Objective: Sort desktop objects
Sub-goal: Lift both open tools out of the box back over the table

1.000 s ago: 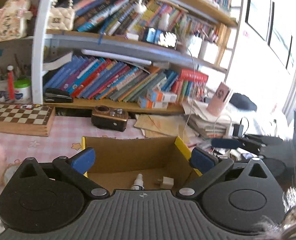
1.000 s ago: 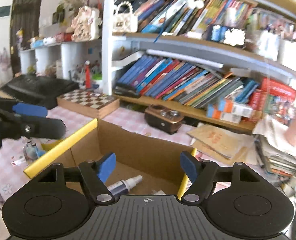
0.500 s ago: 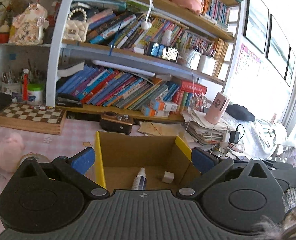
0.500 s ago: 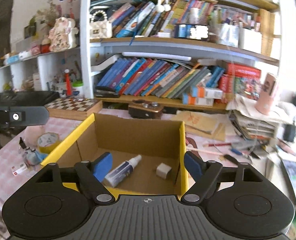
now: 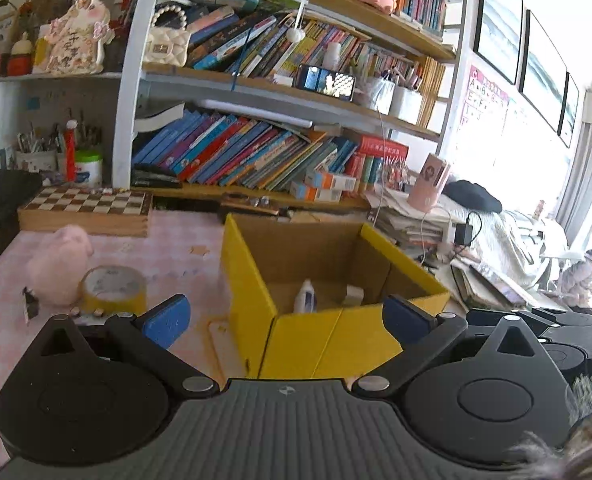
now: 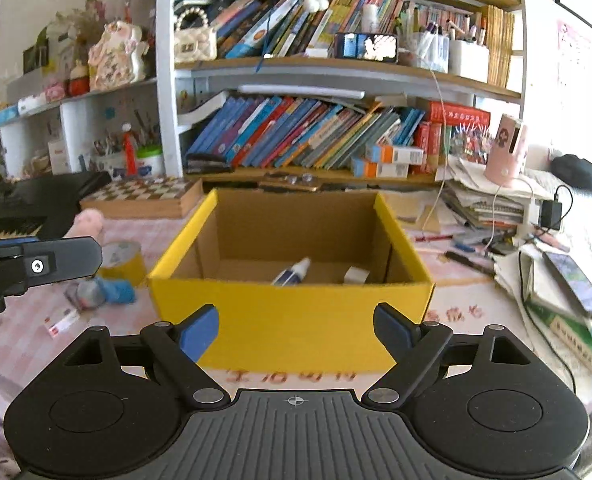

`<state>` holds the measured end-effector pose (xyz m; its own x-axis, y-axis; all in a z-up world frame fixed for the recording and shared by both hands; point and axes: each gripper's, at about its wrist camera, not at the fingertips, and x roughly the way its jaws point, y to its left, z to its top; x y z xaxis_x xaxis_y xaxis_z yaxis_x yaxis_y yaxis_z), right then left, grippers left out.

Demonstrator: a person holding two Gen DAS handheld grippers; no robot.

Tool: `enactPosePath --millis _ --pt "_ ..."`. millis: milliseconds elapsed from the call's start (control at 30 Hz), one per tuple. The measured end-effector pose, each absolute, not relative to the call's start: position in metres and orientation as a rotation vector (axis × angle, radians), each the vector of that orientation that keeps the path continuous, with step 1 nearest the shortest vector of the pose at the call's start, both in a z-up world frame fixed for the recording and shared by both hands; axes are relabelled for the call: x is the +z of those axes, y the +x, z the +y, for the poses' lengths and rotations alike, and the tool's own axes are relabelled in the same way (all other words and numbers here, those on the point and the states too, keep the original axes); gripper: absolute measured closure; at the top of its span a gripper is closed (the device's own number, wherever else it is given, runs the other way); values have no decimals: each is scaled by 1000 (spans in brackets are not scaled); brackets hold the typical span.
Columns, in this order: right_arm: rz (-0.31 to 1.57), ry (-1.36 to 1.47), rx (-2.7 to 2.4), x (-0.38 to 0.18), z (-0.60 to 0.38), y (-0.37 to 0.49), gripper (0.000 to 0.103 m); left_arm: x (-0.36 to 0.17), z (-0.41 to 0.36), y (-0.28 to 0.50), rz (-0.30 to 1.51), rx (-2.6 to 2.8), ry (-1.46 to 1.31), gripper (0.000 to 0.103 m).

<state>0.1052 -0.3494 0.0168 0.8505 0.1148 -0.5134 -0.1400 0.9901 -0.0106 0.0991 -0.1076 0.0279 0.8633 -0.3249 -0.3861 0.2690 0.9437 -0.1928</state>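
An open rectangular cardboard box with yellow outer walls (image 6: 292, 312) (image 5: 328, 340) is seen standing on the pink checked tablecloth (image 6: 12, 344). On its brown floor a small white plastic bottle with a blue label (image 6: 292, 274) (image 5: 305, 298) is laid, with a small pale cube-shaped block (image 6: 356, 275) (image 5: 352, 295) near it. Left of the box, a yellow tape roll (image 5: 112, 288) is set against a fuzzy pink plush toy (image 5: 58, 266). The left gripper (image 5: 288, 318) and the right gripper (image 6: 296, 326) are both spread wide, with nothing held between the blue pads.
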Motion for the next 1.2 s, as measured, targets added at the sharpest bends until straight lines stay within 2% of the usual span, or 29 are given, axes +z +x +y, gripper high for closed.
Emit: enactPosePath --millis 400,1200 --pt "654 4 99 -2 -311 82 14 9 -60 74 513 -266 -96 0" --pt "717 -5 130 -12 -254 52 14 -8 18 46 596 -147 -208 0"
